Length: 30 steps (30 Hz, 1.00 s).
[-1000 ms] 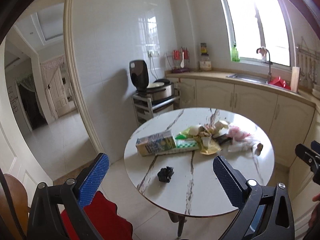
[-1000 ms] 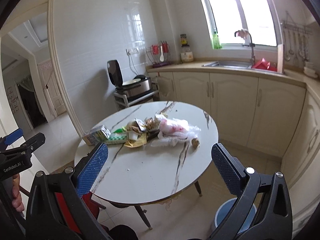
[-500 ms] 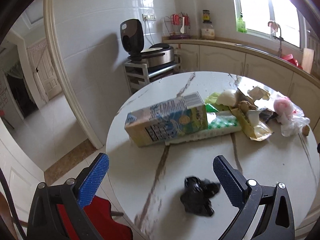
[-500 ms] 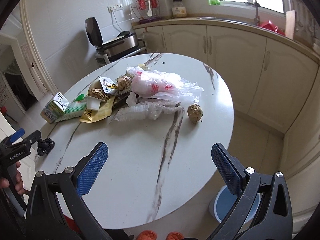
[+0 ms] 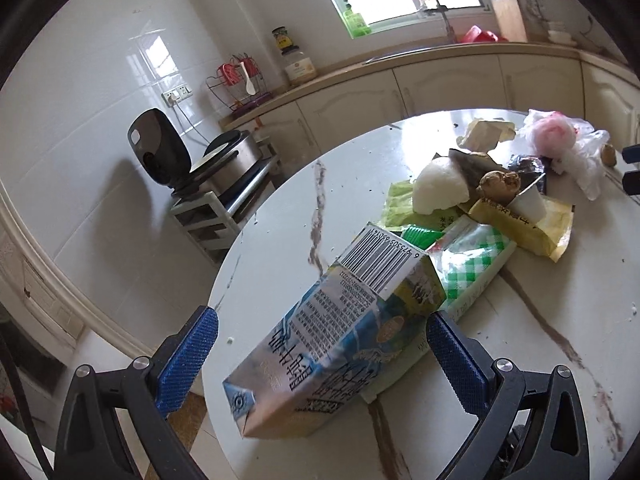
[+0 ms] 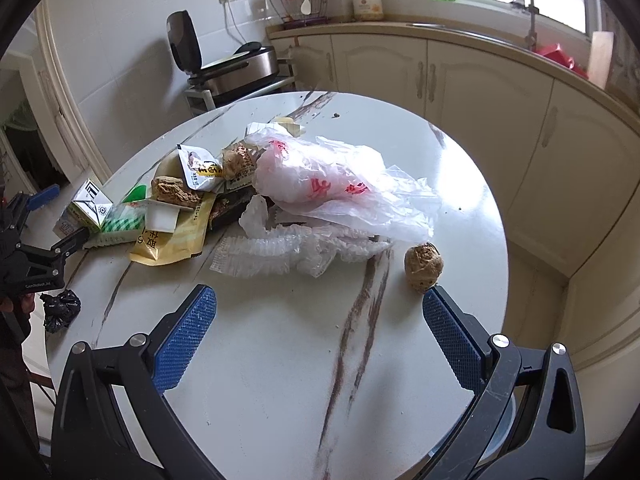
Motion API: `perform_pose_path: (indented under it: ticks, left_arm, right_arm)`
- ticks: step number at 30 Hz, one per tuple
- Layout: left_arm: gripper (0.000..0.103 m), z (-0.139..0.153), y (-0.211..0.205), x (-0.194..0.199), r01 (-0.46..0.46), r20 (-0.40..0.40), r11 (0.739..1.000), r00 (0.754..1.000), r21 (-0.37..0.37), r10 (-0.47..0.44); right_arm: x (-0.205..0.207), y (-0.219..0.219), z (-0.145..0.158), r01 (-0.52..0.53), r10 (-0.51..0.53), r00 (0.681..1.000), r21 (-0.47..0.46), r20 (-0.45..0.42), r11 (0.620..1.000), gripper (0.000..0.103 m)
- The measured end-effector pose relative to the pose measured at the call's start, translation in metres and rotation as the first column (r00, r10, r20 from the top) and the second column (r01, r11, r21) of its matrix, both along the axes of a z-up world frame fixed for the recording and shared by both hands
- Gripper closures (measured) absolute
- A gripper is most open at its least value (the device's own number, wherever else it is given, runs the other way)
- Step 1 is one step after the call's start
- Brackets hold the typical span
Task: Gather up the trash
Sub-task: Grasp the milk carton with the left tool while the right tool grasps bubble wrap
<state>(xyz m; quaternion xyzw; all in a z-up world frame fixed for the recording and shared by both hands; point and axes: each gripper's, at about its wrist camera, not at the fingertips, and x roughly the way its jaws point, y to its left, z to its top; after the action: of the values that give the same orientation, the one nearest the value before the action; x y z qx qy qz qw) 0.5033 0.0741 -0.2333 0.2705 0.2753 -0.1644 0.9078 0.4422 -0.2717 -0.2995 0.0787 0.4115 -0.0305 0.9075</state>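
Moved in since the earlier frame, left gripper [image 5: 320, 354] spread wide around blue-and-silver milk carton [image 5: 340, 332] at round marble table's [image 5: 540, 320] left edge, seemingly ready to squeeze; right gripper [image 6: 320, 340] released.

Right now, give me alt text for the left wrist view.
The open left gripper straddles a milk carton lying on its side on the round marble table; wrappers and a plastic bag are piled behind.

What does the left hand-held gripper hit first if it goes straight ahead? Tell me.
Most likely the milk carton. The open left hand-held gripper already frames the carton lying on the round table, with the green checked packet just behind it. Exact depth is unclear.
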Motion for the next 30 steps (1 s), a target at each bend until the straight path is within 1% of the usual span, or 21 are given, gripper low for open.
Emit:
perform_pose_path:
  ticks: [2,3,4,5,6,7,8,9,11,12,13,14,15,16,17,18,19,22,25,28,30]
  left_arm:
    - [0.002,-0.003,-0.001,0.013,-0.007,-0.022,1.0,1.0,-0.004,0.007]
    - [0.005,-0.005,0.0,0.017,-0.01,-0.04,1.0,0.999,-0.012,0.01]
    - [0.017,-0.005,0.003,0.019,-0.002,-0.063,1.0,0.998,-0.031,0.0]
    - [0.026,-0.001,0.008,0.017,0.005,-0.084,0.998,0.996,-0.069,-0.01]
    - [0.028,0.001,0.007,0.019,-0.007,-0.085,0.997,0.996,-0.075,0.001]
    - [0.033,0.002,0.006,0.019,-0.016,-0.082,0.997,0.997,-0.072,0.01]
    - [0.04,0.002,0.005,0.02,-0.025,-0.074,0.997,0.997,-0.068,0.02]
    - [0.045,0.01,0.011,0.012,-0.036,-0.07,0.997,0.997,-0.073,0.031]
    - [0.058,0.018,0.013,0.013,-0.067,-0.101,0.99,0.993,-0.12,0.054]
    - [0.061,0.023,0.017,0.012,-0.079,-0.124,0.984,0.99,-0.159,0.059]
    - [0.067,0.028,0.018,0.013,-0.088,-0.148,0.976,0.987,-0.199,0.059]
    - [0.067,0.031,0.021,0.013,-0.094,-0.174,0.968,0.983,-0.233,0.053]
    - [0.067,0.032,0.022,0.015,-0.088,-0.196,0.961,0.98,-0.263,0.036]
    - [0.068,0.034,0.022,0.016,-0.087,-0.206,0.959,0.978,-0.27,0.031]
    - [0.068,0.035,0.021,0.013,-0.093,-0.205,0.961,0.978,-0.261,0.039]
    - [0.068,0.035,0.02,0.015,-0.094,-0.205,0.963,0.978,-0.254,0.041]
    - [0.069,0.037,0.021,0.013,-0.101,-0.211,0.96,0.976,-0.261,0.045]
    - [0.069,0.042,0.024,-0.004,-0.1,-0.242,0.946,0.97,-0.31,0.023]
    - [0.069,0.049,0.023,-0.017,-0.088,-0.242,0.941,0.97,-0.327,0.006]
    - [0.069,0.059,0.019,-0.029,-0.063,-0.241,0.935,0.97,-0.349,-0.025]
    - [0.069,0.067,0.012,-0.038,-0.048,-0.224,0.934,0.974,-0.354,-0.035]
  right_arm:
    - [0.004,0.001,-0.001,0.009,-0.009,1.0,-0.003,-0.006,1.0,0.0]
    - [0.006,0.002,-0.002,0.013,-0.013,1.0,0.002,-0.01,1.0,0.0]
    - [0.008,0.003,-0.003,0.014,-0.014,1.0,0.01,-0.014,1.0,0.0]
    - [0.011,0.004,-0.004,0.013,-0.013,1.0,0.017,-0.015,1.0,0.0]
    - [0.014,0.006,-0.005,0.016,-0.016,1.0,0.02,-0.018,1.0,0.0]
    - [0.017,0.007,-0.006,0.031,-0.031,0.999,0.018,-0.025,0.999,0.0]
    - [0.019,0.007,-0.006,0.051,-0.051,0.998,0.017,-0.024,0.999,0.0]
    - [0.021,0.007,-0.005,0.066,-0.066,0.998,0.026,-0.019,0.997,0.0]
    - [0.029,0.007,-0.004,0.101,-0.1,0.995,0.054,-0.021,0.993,0.0]
    - [0.032,0.006,-0.005,0.125,-0.124,0.992,0.071,-0.027,0.99,0.0]
    - [0.036,0.006,-0.005,0.148,-0.145,0.989,0.093,-0.034,0.985,0.0]
    - [0.04,0.006,-0.006,0.162,-0.159,0.987,0.109,-0.036,0.981,0.0]
    - [0.044,0.007,-0.009,0.173,-0.169,0.985,0.102,-0.04,0.98,0.0]
    - [0.047,0.008,-0.011,0.185,-0.181,0.982,0.086,-0.049,0.979,0.002]
    - [0.047,0.01,-0.012,0.191,-0.188,0.981,0.058,-0.044,0.98,0.006]
    - [0.047,0.011,-0.012,0.192,-0.19,0.981,0.045,-0.044,0.98,0.017]
    - [0.046,0.011,-0.011,0.186,-0.184,0.982,0.044,-0.037,0.982,0.038]
    - [0.04,0.013,-0.011,0.16,-0.16,0.986,-0.003,-0.042,0.987,0.066]
    - [0.026,0.008,-0.01,0.115,-0.114,0.993,0.052,-0.03,0.992,0.08]
    - [0.007,0.0,-0.005,0.088,-0.09,0.996,0.108,0.016,0.99,0.082]
    - [-0.007,-0.007,-0.001,0.075,-0.082,0.996,0.154,0.045,0.985,0.082]
